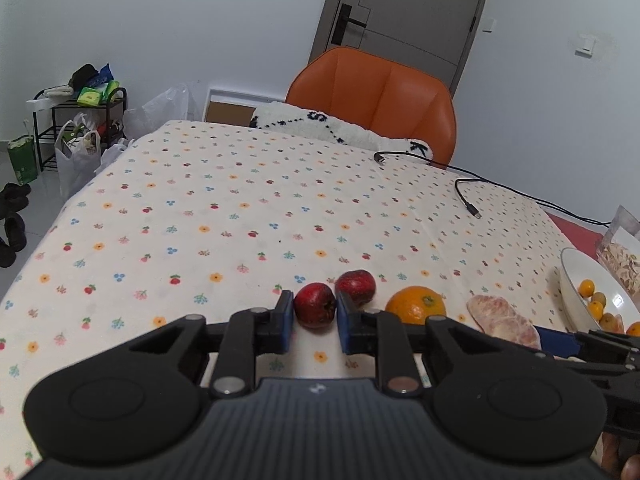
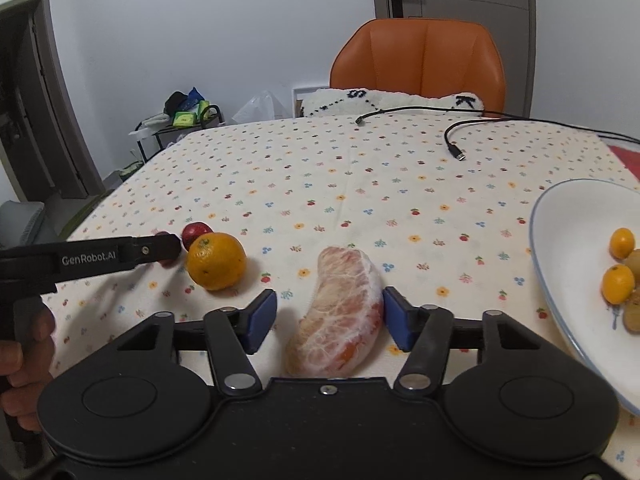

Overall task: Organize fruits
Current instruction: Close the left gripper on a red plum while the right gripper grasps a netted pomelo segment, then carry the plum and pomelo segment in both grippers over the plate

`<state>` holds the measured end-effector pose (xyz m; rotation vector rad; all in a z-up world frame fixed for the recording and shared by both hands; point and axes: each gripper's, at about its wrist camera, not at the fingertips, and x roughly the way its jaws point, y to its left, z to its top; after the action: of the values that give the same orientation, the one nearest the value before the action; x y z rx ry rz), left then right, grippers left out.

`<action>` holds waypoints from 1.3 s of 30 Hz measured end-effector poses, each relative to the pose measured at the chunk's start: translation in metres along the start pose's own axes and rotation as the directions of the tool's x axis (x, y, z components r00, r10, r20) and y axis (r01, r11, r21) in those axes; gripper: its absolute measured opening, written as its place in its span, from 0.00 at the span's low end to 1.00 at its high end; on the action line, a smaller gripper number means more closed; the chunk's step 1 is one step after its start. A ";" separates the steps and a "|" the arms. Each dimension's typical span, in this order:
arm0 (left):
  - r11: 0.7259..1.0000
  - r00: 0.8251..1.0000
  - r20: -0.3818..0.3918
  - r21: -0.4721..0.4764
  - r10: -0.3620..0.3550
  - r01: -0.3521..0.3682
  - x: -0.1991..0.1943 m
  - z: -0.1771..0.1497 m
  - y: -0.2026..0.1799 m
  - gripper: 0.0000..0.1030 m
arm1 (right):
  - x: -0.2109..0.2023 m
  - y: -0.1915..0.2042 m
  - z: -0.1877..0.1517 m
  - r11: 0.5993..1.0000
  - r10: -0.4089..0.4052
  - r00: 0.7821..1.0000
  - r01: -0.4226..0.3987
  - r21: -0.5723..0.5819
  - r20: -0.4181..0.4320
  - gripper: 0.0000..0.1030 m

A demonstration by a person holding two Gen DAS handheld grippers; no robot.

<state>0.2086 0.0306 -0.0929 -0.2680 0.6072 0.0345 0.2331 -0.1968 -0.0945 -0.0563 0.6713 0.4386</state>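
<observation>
While the left claw (image 1: 314, 316) clamps a round red fruit (image 1: 315, 309), the right claw (image 2: 330, 318) gapes around a veined pomelo wedge (image 2: 340, 316).

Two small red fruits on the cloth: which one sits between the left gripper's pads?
The nearer red fruit, clamped by the left gripper. The other red fruit lies free behind it, toward the orange.

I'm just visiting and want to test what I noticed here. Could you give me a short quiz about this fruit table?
1. True or false: the left gripper is closed on a red fruit.
2. What lies between the right gripper's blue pads: A) the orange, B) the peeled pomelo segment, C) a cable?
3. Where do the small yellow fruits already sit?

Key: 1. True. 2. B; only the right-hand pad seems to touch it. 3. On the white plate.
</observation>
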 end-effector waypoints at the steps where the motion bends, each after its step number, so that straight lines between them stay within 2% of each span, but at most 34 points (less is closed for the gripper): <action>1: 1.000 1.000 0.002 0.000 0.001 -0.001 -0.003 -0.001 0.000 0.20 | -0.001 0.000 -0.001 1.000 -0.015 1.000 0.015 -0.005 0.003 0.42; 8: 1.000 1.000 0.013 -0.006 0.005 -0.005 -0.022 -0.007 -0.003 0.20 | -0.010 -0.008 -0.003 0.999 0.008 1.000 -0.008 0.035 0.003 0.34; 13: 1.000 0.999 0.034 0.004 -0.009 0.009 -0.034 -0.005 -0.012 0.20 | -0.024 -0.013 -0.003 0.998 0.025 0.999 -0.027 0.065 0.035 0.19; 17: 1.000 0.999 0.046 0.011 -0.014 0.014 -0.041 -0.006 -0.020 0.20 | -0.030 -0.014 -0.006 0.997 0.036 0.999 -0.039 0.064 0.039 0.18; 25: 0.999 0.998 0.064 0.027 -0.028 0.026 -0.055 -0.007 -0.034 0.20 | -0.047 -0.031 -0.014 0.986 0.083 0.993 -0.093 0.136 0.079 0.17; 39: 0.993 0.992 0.073 0.074 -0.099 0.093 -0.058 -0.005 -0.075 0.20 | -0.075 -0.058 -0.008 0.982 0.048 0.985 -0.077 0.173 0.164 0.17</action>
<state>0.1667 -0.0408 -0.0463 -0.2259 0.5175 -0.0690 0.1999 -0.2792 -0.0598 0.1688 0.5536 0.4369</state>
